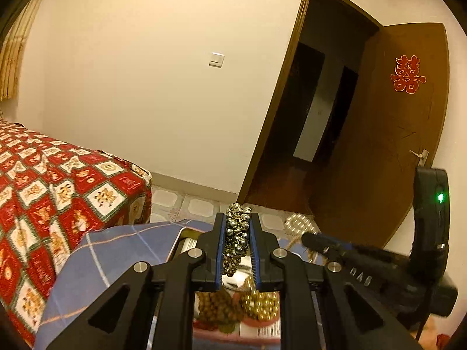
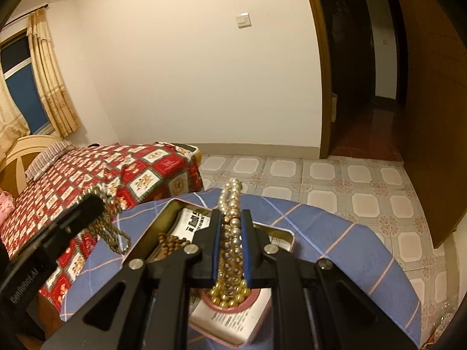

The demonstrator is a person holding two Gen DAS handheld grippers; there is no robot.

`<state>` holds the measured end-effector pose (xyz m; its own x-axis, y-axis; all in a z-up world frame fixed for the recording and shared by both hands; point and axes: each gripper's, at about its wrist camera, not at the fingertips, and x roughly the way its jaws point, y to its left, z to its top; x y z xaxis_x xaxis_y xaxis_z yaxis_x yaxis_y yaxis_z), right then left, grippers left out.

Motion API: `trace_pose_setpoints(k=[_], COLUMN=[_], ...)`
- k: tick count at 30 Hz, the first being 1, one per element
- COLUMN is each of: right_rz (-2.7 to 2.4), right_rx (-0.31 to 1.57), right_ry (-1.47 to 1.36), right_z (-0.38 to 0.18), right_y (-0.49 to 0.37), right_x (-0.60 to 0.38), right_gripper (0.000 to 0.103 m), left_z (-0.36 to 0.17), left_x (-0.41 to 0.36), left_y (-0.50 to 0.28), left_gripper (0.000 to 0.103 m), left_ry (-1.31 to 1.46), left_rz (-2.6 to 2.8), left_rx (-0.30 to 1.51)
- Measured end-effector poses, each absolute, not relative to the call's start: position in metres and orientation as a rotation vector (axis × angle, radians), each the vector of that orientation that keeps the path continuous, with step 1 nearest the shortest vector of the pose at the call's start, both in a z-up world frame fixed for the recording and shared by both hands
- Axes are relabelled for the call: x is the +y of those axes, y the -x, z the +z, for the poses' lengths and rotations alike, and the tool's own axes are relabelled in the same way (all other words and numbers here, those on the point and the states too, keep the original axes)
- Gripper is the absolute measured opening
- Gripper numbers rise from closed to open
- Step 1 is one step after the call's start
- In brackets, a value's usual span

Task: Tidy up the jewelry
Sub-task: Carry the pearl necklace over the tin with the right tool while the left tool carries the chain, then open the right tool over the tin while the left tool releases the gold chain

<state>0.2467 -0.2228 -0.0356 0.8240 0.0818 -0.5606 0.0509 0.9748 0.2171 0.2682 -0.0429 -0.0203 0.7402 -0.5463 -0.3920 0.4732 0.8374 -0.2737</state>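
My left gripper (image 1: 238, 218) is shut on a bunched dark metallic bead chain (image 1: 237, 233), which fills the gap between its blue pads. In the right wrist view, this left gripper (image 2: 93, 201) is at the left, with the dark chain (image 2: 113, 227) dangling from it. My right gripper (image 2: 231, 214) is shut on a pearl and gold bead necklace (image 2: 230, 233), whose gold end trails down into an open metal tin (image 2: 163, 215). Brown wooden beads (image 2: 172, 240) lie inside the tin. Both grippers hover above the tin. The right gripper (image 1: 315, 240) appears blurred at the right of the left wrist view.
The tin rests on a blue checked cloth (image 2: 335, 233) covering a small table. A bed with a red patterned cover (image 2: 131, 175) stands close on the left. Beyond are a tiled floor (image 2: 335, 180) and an open brown door (image 1: 379, 145).
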Motion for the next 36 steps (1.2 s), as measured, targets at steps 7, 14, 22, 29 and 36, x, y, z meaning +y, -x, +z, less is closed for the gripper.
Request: trace_pose_setpoints(k=[7, 14, 22, 29, 36], right_rz=[-0.003, -0.012, 0.001, 0.009, -0.004], right_rx=[0.669, 0.7, 0.746, 0.775, 0.772], right_ry=[-0.217, -0.211, -0.199, -0.218, -0.218], right_z=[-0.064, -0.078, -0.094, -0.1, -0.1], right_y=[-0.267, -0.272, -0.28, -0.277, -0.267], right_x=[-0.224, -0.226, -0.223, -0.224, -0.224], right_gripper=[0.016, 0.016, 0.016, 0.026, 0.045], left_z=[-0.052, -0.077, -0.094, -0.097, -0.096], left_x=[-0.061, -0.067, -0.082, -0.086, -0.084], left_y=[-0.296, -0.304, -0.299, -0.291, -0.287], left_gripper=[0.015, 0.015, 0.015, 0.016, 0.021], left_ry=[0.136, 0.119, 0.019, -0.051, -0.065], left_rz=[-0.559, -0.557, -0.521, -0.449, -0.395], left_rx=[0.551, 0.602, 0.645, 0.642, 0.667])
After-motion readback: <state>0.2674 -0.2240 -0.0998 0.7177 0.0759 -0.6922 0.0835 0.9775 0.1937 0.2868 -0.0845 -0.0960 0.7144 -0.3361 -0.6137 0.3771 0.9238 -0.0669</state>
